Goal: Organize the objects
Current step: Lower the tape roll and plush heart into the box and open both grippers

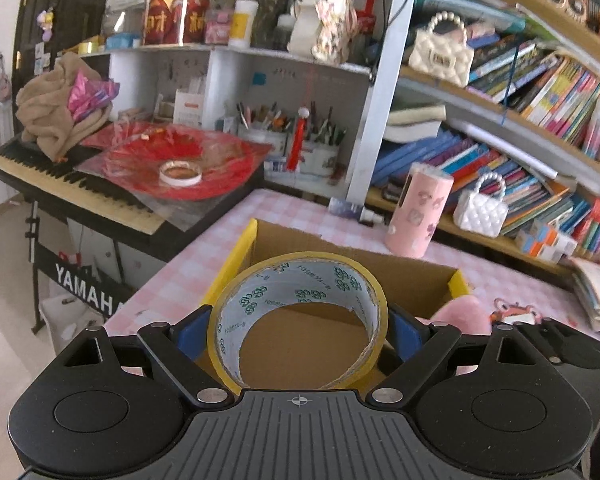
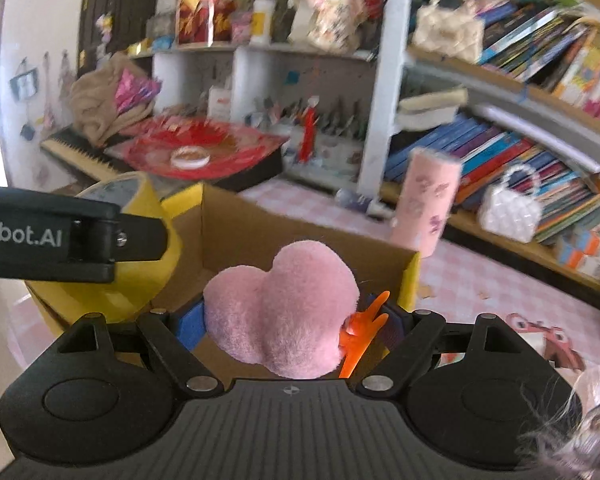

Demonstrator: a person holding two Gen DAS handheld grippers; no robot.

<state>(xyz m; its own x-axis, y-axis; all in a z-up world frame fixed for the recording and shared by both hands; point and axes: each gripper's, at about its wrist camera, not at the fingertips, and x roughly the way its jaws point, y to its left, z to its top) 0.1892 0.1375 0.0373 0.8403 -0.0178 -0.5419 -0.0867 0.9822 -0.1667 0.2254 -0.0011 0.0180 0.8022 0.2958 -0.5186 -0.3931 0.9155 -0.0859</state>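
Yellow tape roll (image 1: 300, 316) sits clamped in the left tool (image 1: 300, 332) over the cardboard box (image 1: 380, 276); the right tool (image 2: 292, 324) grips a pink plush (image 2: 284, 308), perhaps a toy. Each should release low, inside the walls.

Yellow tape roll (image 1: 300, 316), pink plush toy (image 2: 284, 312), brown cardboard box (image 1: 404, 280).

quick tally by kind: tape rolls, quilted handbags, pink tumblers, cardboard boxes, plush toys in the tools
tape rolls: 2 (yellow roll in the left tool, white roll on the red sheet)
quilted handbags: 2 (cream, white)
pink tumblers: 1
cardboard boxes: 1
plush toys: 1, in the right tool
total: 7
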